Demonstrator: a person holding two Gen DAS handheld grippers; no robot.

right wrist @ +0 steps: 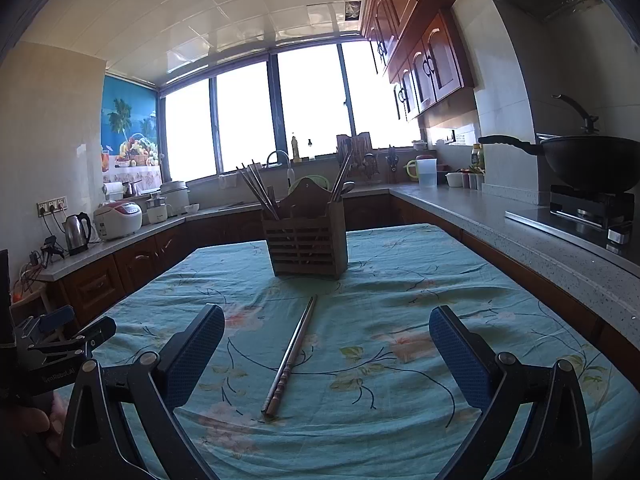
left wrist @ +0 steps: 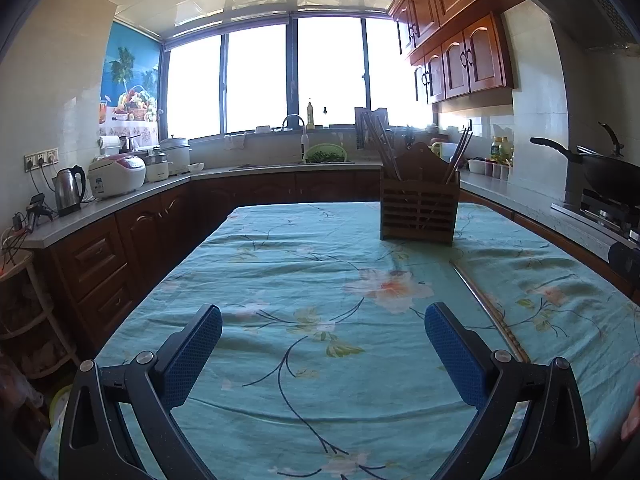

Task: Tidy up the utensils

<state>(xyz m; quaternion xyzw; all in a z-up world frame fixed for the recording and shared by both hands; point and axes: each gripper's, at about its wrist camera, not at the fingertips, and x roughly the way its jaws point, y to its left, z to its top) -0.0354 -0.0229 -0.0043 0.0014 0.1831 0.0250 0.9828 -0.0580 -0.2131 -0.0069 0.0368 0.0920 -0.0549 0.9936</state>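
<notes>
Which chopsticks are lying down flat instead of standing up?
The pair of chopsticks on the floral tablecloth, between the right gripper's open fingers. All the others stand upright in the wooden holder.

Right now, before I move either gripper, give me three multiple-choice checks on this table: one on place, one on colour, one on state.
1. The loose chopsticks lie:
A. inside the wooden holder
B. flat on the tablecloth, in front of the holder
C. on the counter

2. The pads on the fingers are:
A. red
B. blue
C. white

3. The right gripper is:
A. shut on chopsticks
B. open, holding nothing
C. shut on the holder

Answers: 1 B, they lie on the cloth short of the holder. 2 B, both pads show blue. 3 B, the fingers stand wide apart.
</notes>
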